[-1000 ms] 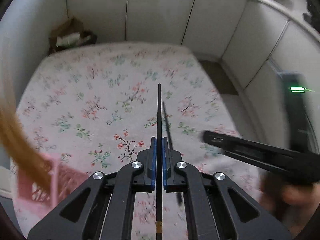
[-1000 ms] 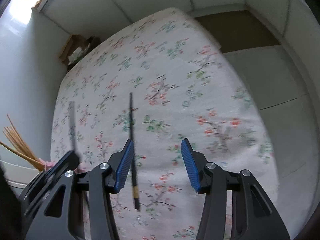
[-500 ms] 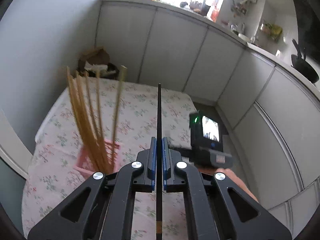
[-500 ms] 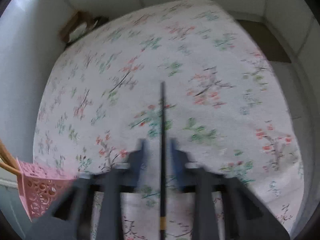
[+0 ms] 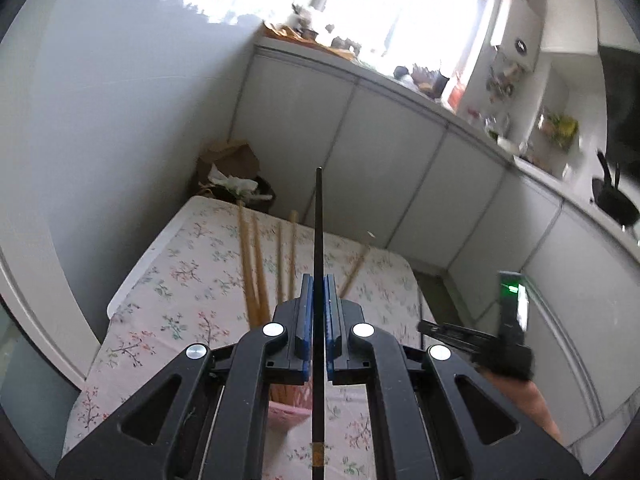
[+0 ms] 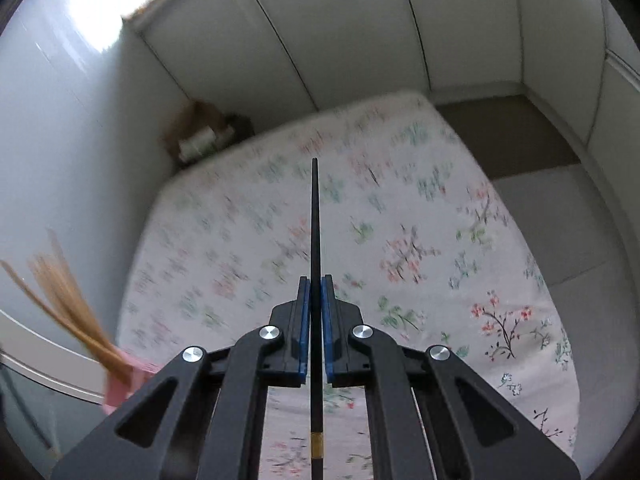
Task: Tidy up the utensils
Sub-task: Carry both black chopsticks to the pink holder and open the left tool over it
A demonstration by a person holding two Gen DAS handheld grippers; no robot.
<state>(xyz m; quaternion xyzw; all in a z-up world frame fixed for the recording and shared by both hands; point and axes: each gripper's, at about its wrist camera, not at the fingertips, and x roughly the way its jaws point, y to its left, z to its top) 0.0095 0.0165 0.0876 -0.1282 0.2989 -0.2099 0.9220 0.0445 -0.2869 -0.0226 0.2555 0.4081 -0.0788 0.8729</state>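
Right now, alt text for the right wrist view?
The right gripper is shut on a black chopstick that points away over a floral tablecloth. At the left edge, wooden chopsticks stand in a pink basket.

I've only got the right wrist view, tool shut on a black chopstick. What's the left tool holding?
Observer: The left tool is shut on another black chopstick.
Operator: Where's the pink basket from it?
Observer: The pink basket shows right beneath the left tool, mostly hidden by its fingers.
Operator: And the wooden chopsticks?
Observer: The wooden chopsticks rise from the basket just left of that held chopstick.
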